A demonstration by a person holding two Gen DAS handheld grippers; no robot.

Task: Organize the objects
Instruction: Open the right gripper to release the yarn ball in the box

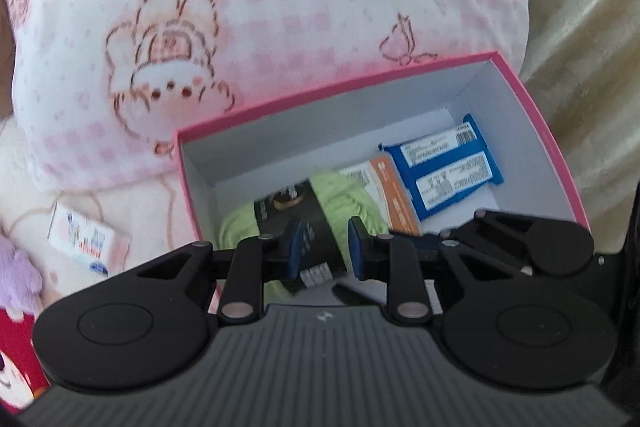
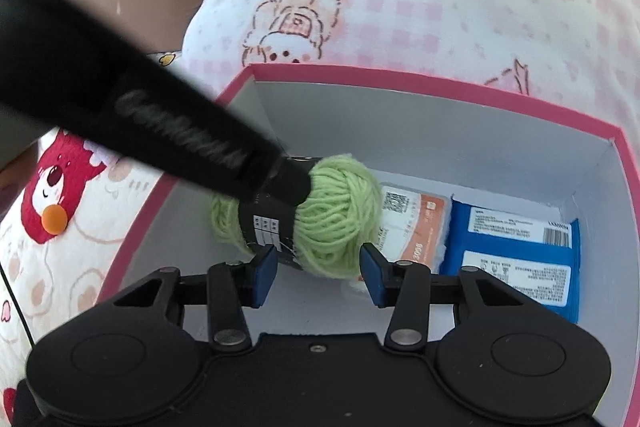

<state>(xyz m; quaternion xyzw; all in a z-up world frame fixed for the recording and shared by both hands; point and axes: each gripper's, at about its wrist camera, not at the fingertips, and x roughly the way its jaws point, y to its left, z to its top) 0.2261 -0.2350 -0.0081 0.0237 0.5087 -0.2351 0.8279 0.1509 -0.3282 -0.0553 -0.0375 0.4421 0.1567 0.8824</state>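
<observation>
A pink box [image 2: 440,83] with white inside walls sits open on the bed. A ball of green yarn [image 2: 320,215] with a black paper band lies on its side in the box. Beside it lies an orange and white packet [image 2: 416,227], then a blue packet [image 2: 516,259], both flat.

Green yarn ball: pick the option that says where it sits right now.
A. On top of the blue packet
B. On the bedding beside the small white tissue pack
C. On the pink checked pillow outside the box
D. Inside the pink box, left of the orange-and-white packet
D: in the right wrist view the green yarn ball lies in the pink box, with the orange-and-white packet to its right and the blue packet further right.
</observation>
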